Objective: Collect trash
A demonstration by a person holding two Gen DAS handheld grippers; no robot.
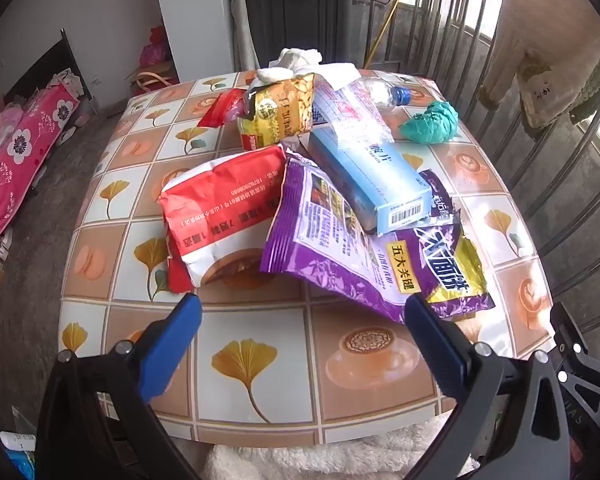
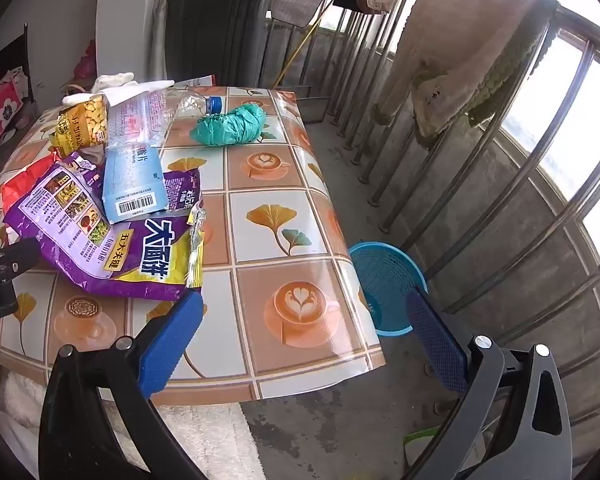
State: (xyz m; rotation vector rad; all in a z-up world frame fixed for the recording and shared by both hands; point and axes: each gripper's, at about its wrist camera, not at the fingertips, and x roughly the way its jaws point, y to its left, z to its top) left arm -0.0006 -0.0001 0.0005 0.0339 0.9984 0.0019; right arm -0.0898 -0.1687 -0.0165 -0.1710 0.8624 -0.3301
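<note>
A heap of trash lies on the tiled-pattern table (image 1: pixel 260 380): a red bag (image 1: pixel 220 208), a purple wrapper (image 1: pixel 340 256), a light blue box (image 1: pixel 372 176), a yellow snack bag (image 1: pixel 280 116), a clear plastic bottle (image 1: pixel 384 94), white tissue (image 1: pixel 296 62) and a crumpled green bag (image 1: pixel 430 122). My left gripper (image 1: pixel 302 312) is open and empty, just in front of the red bag and purple wrapper. My right gripper (image 2: pixel 304 312) is open and empty above the table's right front corner. A blue mesh bin (image 2: pixel 384 280) stands on the floor right of the table (image 2: pixel 300 220).
A metal railing (image 2: pixel 480 200) with hanging clothes (image 2: pixel 460 60) runs along the right. A dark panel (image 1: pixel 296 12) stands behind the table. Pink floral bedding (image 1: pixel 16 160) lies on the floor at left. A white fluffy cloth (image 1: pixel 320 460) lies below the table's front edge.
</note>
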